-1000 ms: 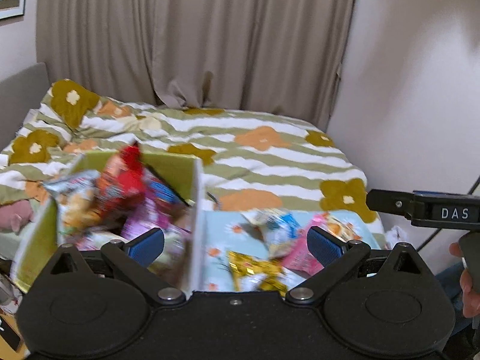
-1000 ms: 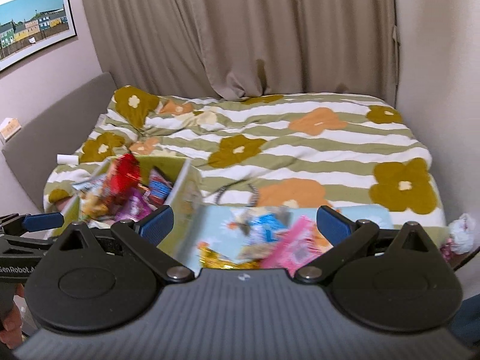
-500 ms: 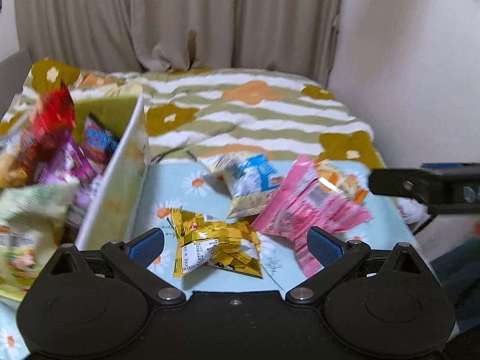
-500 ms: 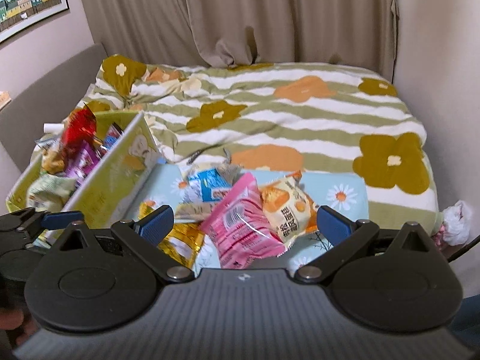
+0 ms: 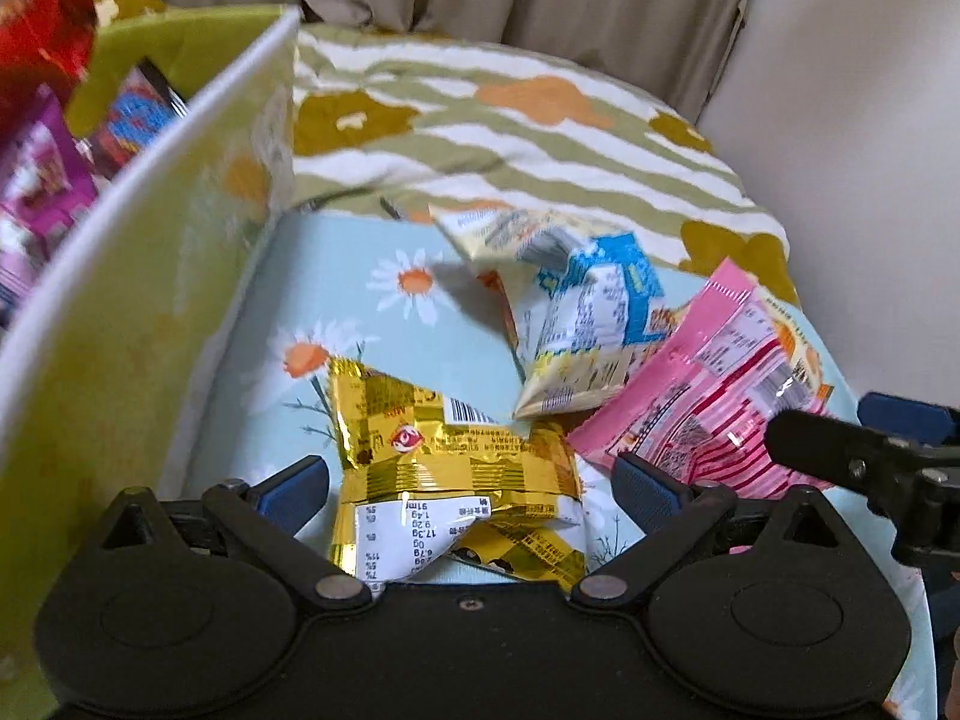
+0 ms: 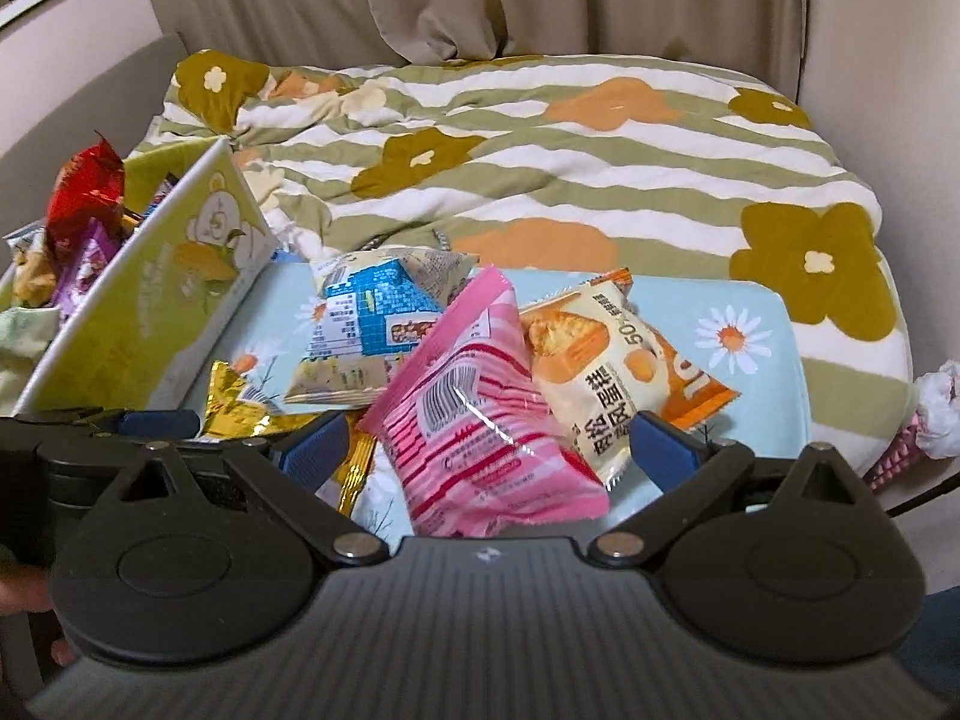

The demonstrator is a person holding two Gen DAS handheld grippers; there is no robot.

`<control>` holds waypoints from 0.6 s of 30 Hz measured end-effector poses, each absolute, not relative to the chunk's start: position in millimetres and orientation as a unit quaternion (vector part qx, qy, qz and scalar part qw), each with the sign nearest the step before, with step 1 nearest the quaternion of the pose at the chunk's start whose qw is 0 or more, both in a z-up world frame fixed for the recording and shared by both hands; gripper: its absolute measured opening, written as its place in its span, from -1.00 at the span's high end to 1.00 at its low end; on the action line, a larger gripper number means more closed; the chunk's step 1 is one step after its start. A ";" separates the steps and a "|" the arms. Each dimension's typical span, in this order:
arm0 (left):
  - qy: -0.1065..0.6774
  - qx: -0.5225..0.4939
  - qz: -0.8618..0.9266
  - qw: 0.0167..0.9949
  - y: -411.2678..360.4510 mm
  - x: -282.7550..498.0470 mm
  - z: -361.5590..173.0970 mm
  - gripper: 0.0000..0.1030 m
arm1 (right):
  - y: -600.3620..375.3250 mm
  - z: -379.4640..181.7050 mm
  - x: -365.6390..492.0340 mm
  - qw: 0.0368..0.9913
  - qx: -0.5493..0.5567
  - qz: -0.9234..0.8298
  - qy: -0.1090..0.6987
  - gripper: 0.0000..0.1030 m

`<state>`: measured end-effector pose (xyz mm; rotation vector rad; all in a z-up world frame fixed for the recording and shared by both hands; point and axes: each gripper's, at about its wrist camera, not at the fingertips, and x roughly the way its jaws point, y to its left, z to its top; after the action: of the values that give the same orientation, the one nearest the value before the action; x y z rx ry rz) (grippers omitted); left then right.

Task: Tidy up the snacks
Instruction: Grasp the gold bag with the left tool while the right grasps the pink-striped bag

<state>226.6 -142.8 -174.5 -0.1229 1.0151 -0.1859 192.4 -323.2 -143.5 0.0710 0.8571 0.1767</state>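
Observation:
Loose snack packets lie on a light blue daisy-print surface (image 5: 336, 300). A gold packet (image 5: 456, 468) lies between the open jaws of my left gripper (image 5: 471, 489); it also shows in the right wrist view (image 6: 240, 402). A pink packet (image 6: 480, 414) lies between the open jaws of my right gripper (image 6: 489, 450); it also shows in the left wrist view (image 5: 702, 396). A blue and white packet (image 6: 372, 324) and an orange packet (image 6: 612, 372) lie behind them. A green box (image 6: 156, 300) at the left holds several snacks.
A bed with a striped flower quilt (image 6: 540, 168) lies behind the daisy surface. Curtains (image 6: 480, 0) hang at the back, and a wall (image 5: 870, 150) stands at the right. My right gripper's finger (image 5: 840, 462) reaches into the left wrist view.
Both grippers have moved forward and down toward the loose packets. The gold packet now sits between the left jaws and the pink packet between the right jaws. Both stay open.

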 end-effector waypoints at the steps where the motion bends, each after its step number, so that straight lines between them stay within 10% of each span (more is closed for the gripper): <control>1: 0.490 -0.061 -0.093 0.864 -142.4 228.8 -177.8 -0.89 | -321.3 -145.1 194.8 0.905 0.031 0.086 0.416 -1.00; 18: 0.498 -0.061 -0.116 0.857 -132.5 229.5 -185.8 -0.47 | -294.6 -167.4 214.2 0.890 -0.046 0.113 0.439 -1.00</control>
<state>229.5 -132.5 -185.8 -0.1286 1.0471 -0.2427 214.2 -294.6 -167.4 -0.0956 0.9125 0.2355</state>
